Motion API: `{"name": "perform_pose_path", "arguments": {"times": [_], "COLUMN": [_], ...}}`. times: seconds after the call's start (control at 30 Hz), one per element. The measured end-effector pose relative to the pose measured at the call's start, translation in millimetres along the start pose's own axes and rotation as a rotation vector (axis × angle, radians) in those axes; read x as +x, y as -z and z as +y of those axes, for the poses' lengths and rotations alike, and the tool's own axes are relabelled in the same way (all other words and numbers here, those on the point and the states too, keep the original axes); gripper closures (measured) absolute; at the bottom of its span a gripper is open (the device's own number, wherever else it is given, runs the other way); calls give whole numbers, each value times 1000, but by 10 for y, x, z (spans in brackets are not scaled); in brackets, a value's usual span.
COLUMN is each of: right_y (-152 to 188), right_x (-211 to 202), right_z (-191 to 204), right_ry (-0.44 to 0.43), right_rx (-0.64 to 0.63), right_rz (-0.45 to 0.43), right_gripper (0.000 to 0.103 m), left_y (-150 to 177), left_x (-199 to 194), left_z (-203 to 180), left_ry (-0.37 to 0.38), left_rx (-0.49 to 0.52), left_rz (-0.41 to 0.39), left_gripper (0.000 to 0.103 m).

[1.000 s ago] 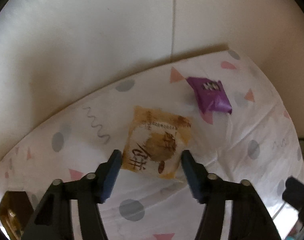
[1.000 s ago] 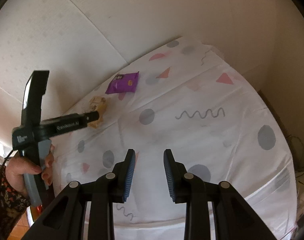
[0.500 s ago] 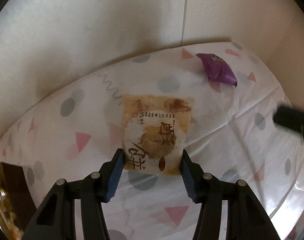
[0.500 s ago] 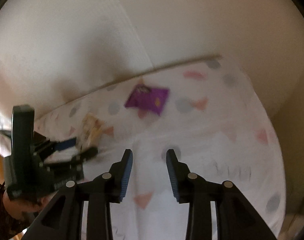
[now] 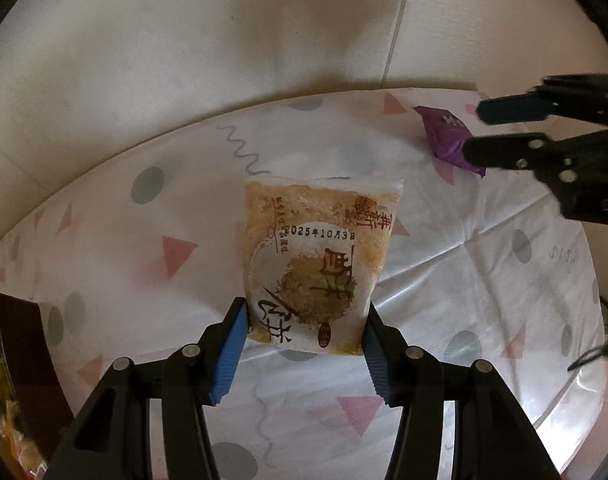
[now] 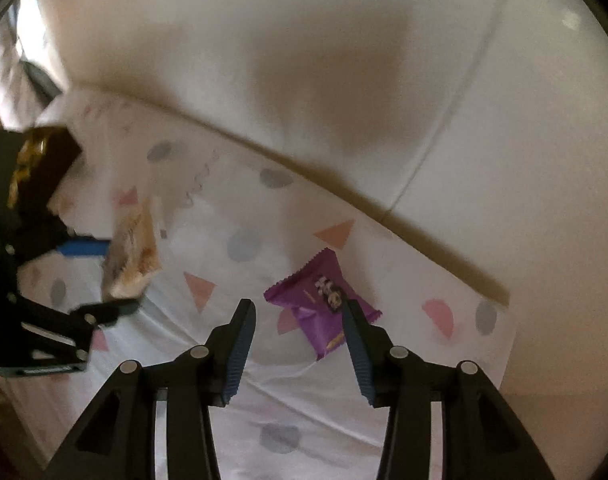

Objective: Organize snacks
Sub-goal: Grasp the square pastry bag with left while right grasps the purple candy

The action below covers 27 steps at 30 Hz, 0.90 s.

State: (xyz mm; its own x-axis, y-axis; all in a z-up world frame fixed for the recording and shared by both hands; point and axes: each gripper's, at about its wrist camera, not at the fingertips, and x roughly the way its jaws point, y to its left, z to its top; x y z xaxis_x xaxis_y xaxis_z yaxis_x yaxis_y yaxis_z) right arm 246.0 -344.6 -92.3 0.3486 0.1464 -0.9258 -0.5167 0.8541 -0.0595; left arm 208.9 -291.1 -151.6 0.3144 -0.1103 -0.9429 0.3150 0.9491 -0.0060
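Left wrist view: the left tool (image 5: 304, 330) is clamped on the tan snack packet (image 5: 318, 264) above the patterned desk (image 5: 444, 300), while the right tool (image 6: 297, 320), jaws opening and gripping nothing, hovers over the purple snack packet (image 6: 318, 300) near the desk's far edge.

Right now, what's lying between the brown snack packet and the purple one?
Only bare patterned tablecloth between brown packet and purple packet, per the right wrist view.

A white cloth (image 5: 444, 280) with pink triangles, grey dots and squiggles covers the surface. A plain white wall (image 5: 223, 60) fills the top of the frame.
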Motion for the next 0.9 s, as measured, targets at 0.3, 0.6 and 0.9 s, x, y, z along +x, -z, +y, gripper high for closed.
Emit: {"name": "perform_pose_path", "arguments": {"times": [0.3, 0.6, 0.9], "right_y": [9, 228, -120], "right_x": [262, 364, 540], "right_z": [-164, -289, 128], "right_ry": [-35, -68, 95], "right_rx": [108, 306, -69], "right_rz": [-16, -43, 38], "right_gripper": [55, 57, 55], "left_y": [-59, -147, -147], "left_x": [78, 132, 188], "left_z": [55, 45, 70], "left_ry": [16, 18, 28], "left_rx": [-21, -41, -61], "left_rz": [18, 15, 42], "left_gripper": [48, 32, 32]}}
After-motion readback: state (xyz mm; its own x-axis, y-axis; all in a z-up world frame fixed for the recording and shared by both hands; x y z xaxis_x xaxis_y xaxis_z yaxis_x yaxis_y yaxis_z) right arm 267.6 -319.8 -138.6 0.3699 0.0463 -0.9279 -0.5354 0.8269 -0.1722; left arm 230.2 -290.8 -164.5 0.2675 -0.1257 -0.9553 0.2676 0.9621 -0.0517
